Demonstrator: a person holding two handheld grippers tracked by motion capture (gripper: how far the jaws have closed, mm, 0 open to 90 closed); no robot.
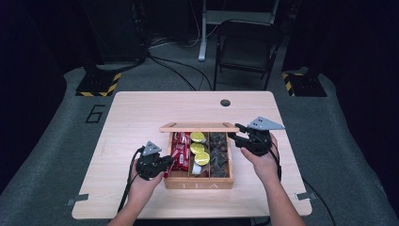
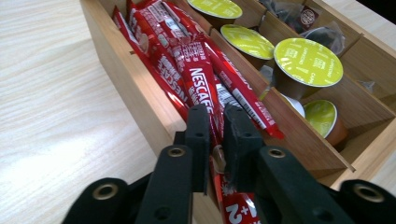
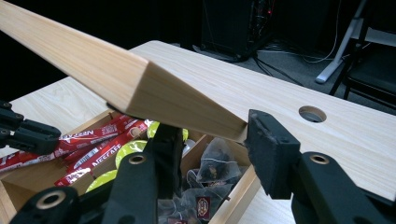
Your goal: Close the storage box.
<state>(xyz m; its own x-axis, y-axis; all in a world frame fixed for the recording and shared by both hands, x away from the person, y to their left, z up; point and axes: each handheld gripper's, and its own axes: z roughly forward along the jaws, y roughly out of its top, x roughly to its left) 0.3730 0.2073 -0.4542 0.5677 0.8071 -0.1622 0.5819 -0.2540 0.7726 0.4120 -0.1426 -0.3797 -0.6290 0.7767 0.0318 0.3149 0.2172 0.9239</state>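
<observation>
While the desk (image 1: 141, 108) carries a wooden box (image 1: 198, 183) near its middle, the box's lid (image 1: 198, 127) stands raised along the far edge. Three compartments divide the box: red sachets (image 1: 180, 149) on the left, green-topped pods (image 1: 198, 147) in the middle, dark tea bags (image 1: 219, 153) on the right. At the lid's right end, the right gripper (image 1: 238, 134) holds the lid's edge between its fingers (image 3: 271, 149), which are set fairly wide, one above and one under the wood, as the right gripper view shows. The left gripper (image 1: 170, 162) sits at the near left corner of the box, reaching into the left compartment. In the left gripper view its fingers (image 2: 198, 140) stand narrow, closed on one red sachet (image 2: 205, 100) whose near end passes between them, with the other sachets lying beside it in the compartment.
</observation>
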